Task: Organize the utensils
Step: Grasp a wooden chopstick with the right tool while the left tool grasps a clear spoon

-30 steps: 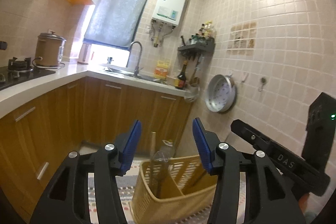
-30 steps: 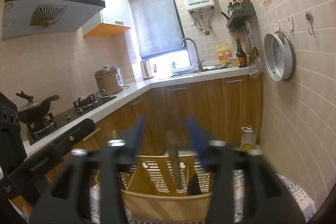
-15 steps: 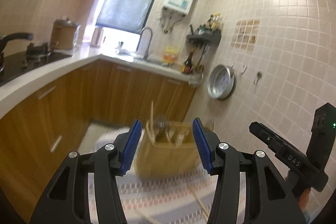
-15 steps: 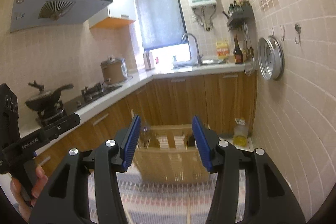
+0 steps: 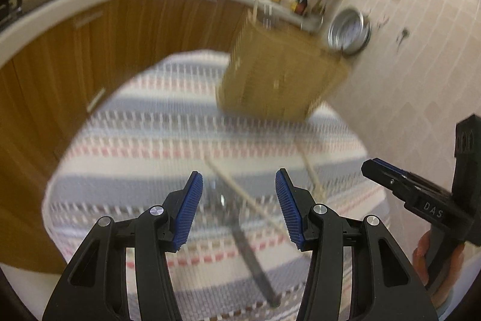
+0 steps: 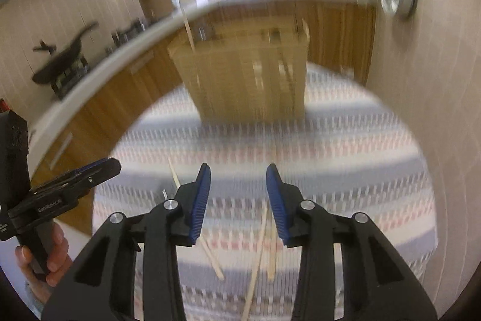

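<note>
Several pale wooden chopsticks strewn flat on round striped tablecloth, near tan slatted plastic utensil basket standing farther back. Only from left wrist: dark long-handled metal utensil lying among sticks. Left gripper and right gripper both spread wide, blue pads clasping nothing. Motion-blurred throughout; basket contents barely discernible. "DAS" readable on right gripper body; lettering on left gripper body illegible.
</note>
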`<action>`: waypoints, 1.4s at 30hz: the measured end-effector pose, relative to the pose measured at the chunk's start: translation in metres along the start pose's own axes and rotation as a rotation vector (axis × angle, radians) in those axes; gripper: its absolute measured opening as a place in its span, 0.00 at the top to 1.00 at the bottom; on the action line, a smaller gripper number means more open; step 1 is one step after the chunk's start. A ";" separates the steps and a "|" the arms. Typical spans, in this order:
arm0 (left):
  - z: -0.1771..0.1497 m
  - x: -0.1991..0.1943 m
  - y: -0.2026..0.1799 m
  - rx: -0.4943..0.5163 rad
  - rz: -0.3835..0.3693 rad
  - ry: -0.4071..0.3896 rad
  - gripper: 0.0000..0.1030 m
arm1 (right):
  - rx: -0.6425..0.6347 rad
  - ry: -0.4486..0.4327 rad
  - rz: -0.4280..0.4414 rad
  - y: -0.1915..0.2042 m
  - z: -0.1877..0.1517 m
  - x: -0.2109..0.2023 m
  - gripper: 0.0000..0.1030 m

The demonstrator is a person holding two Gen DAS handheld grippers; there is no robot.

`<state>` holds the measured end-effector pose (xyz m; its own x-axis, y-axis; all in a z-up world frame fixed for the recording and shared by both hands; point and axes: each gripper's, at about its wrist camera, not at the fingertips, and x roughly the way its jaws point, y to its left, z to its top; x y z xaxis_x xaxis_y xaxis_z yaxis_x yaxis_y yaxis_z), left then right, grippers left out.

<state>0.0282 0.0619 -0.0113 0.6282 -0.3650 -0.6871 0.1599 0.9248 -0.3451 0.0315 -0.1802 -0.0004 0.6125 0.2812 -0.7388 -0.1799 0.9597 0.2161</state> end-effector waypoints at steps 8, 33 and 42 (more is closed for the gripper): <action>-0.036 0.039 -0.007 0.027 0.116 0.084 0.53 | 0.037 0.140 0.052 -0.015 -0.042 0.029 0.86; -0.032 0.038 0.008 0.148 0.087 0.160 0.63 | -0.057 0.307 0.008 -0.013 -0.035 0.063 0.94; -0.007 0.075 -0.010 0.182 0.162 0.300 0.46 | -0.105 0.395 -0.054 -0.002 -0.013 0.080 0.94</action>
<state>0.0684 0.0247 -0.0633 0.4098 -0.2029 -0.8893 0.2267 0.9670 -0.1162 0.0709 -0.1600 -0.0677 0.2842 0.1886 -0.9400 -0.2459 0.9620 0.1187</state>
